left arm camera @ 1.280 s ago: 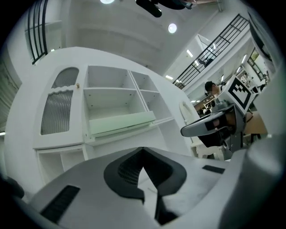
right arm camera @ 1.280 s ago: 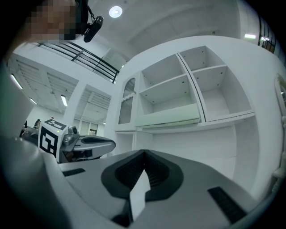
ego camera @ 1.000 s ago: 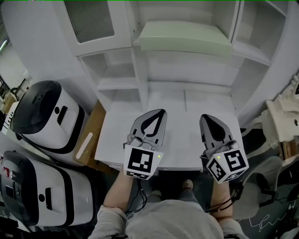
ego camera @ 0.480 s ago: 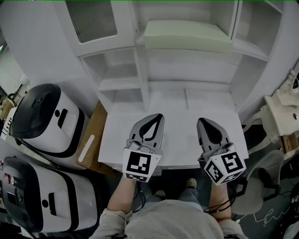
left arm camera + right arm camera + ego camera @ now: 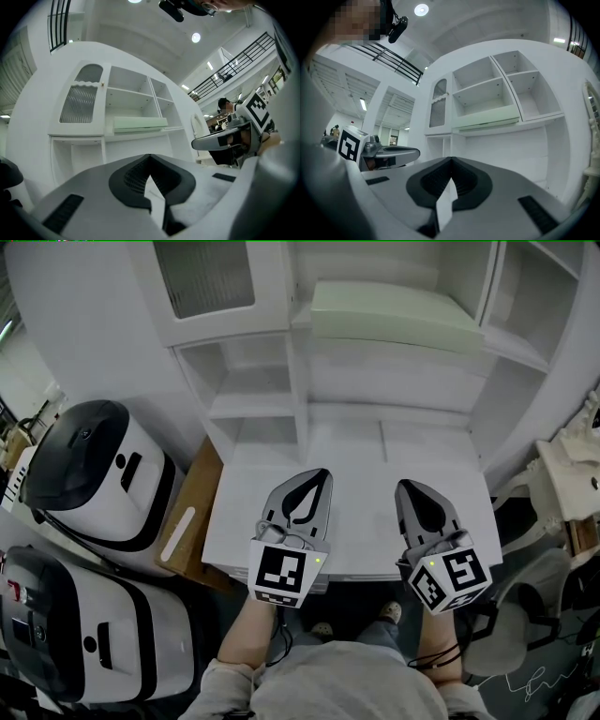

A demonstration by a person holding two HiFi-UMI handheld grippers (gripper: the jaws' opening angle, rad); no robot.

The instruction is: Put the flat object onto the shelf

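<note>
- The flat pale green rectangular board (image 5: 389, 320) lies level on a wide shelf (image 5: 511, 346) of the tall white cabinet (image 5: 300, 381). It is fully supported, so the placing looks done.
- The left gripper (image 5: 322, 474) and right gripper (image 5: 406, 486) hover side by side over the white table (image 5: 361, 517), well apart from the board.
- Both pairs of fingers are pressed together, pinching nothing, probably because nothing is left to carry.
</note>
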